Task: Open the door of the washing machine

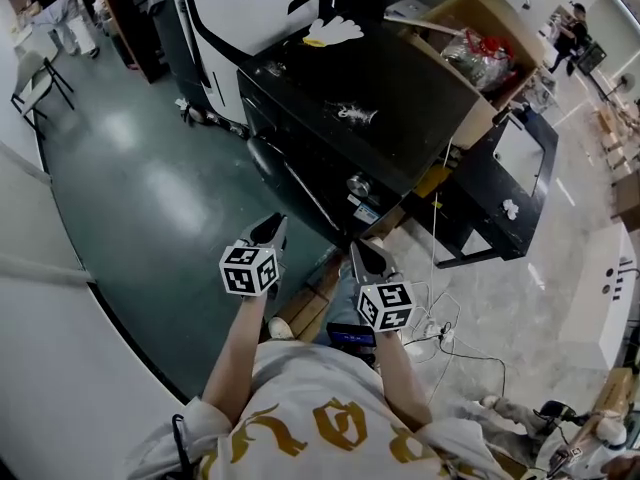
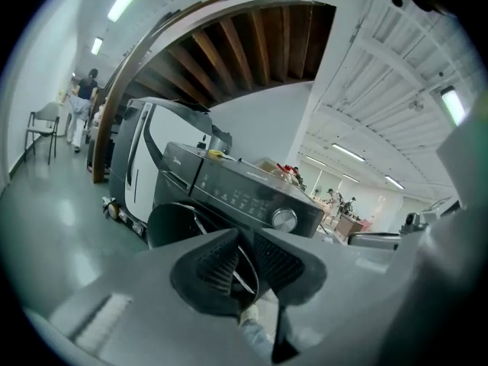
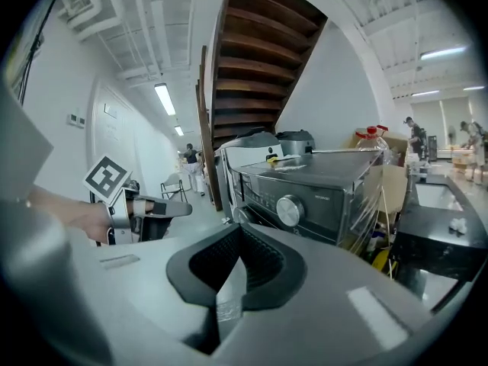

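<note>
Standing on the far side of the green floor, the black washing machine (image 1: 380,108) is seen from above in the head view, its front turned toward the near left. Its round door (image 2: 171,223) is set low in that front, below the control panel with a silver knob (image 2: 284,219), and appears to lie closed against the machine. Neither gripper is in touch with it.

The left gripper (image 1: 272,225) is held just short of the machine's front with its jaws parted only by a narrow slit. Nothing is gripped, and only the distant door is seen through the gap. The right gripper (image 1: 362,251) is held beside it, a little nearer to the person. Its jaws are brought together at the tips and are empty.

An open cardboard box (image 1: 480,118) is set against the far right side of the machine. Clear plastic packaging with red parts (image 1: 482,53) is held in it (its exact contents cannot be made out), together with some paper at its far edge.

A white appliance (image 1: 250,8) with a dark top is placed to the far left of the machine, and a black table (image 1: 510,183) stands to the right. A power strip (image 1: 440,333) with cables lies on the pale floor near the person's right.
</note>
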`<move>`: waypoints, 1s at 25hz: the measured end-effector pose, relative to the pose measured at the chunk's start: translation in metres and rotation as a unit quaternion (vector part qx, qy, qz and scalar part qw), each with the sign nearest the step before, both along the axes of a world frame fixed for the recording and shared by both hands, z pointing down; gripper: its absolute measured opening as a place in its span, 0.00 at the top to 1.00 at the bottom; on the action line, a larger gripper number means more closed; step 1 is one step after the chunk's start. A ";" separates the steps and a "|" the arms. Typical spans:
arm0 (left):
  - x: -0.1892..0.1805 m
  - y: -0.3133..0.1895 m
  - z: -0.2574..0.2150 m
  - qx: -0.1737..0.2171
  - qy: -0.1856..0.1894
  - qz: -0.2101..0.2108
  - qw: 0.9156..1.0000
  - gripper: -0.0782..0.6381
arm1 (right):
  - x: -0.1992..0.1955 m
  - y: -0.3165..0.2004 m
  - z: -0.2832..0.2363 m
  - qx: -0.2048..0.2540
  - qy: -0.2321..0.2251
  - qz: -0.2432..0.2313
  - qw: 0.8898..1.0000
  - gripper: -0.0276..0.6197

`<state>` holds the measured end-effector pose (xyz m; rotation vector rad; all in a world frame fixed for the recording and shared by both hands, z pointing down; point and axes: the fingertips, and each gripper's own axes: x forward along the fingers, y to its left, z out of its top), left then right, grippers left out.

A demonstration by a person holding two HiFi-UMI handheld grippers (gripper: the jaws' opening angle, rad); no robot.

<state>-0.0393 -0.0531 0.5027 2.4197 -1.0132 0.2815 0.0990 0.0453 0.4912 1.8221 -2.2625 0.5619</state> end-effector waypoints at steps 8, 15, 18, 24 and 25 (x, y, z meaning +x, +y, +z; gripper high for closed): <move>0.018 0.002 0.019 -0.024 -0.005 0.013 1.000 0.75 | 0.010 -0.005 0.016 -0.024 -0.008 -0.005 1.000 0.84; 0.037 -0.009 0.041 -0.048 -0.022 0.028 0.998 0.74 | 0.024 -0.011 0.031 -0.043 -0.008 -0.003 0.999 0.85; 0.048 -0.014 0.055 -0.061 -0.029 0.037 0.997 0.74 | 0.034 -0.016 0.033 -0.037 -0.001 0.004 0.999 0.87; 0.071 -0.030 0.082 -0.083 -0.048 0.049 0.994 0.73 | 0.048 -0.023 0.050 -0.062 -0.009 0.005 0.998 0.86; 0.075 -0.033 0.086 -0.086 -0.051 0.051 0.994 0.73 | 0.051 -0.024 0.053 -0.065 -0.009 0.006 0.998 0.86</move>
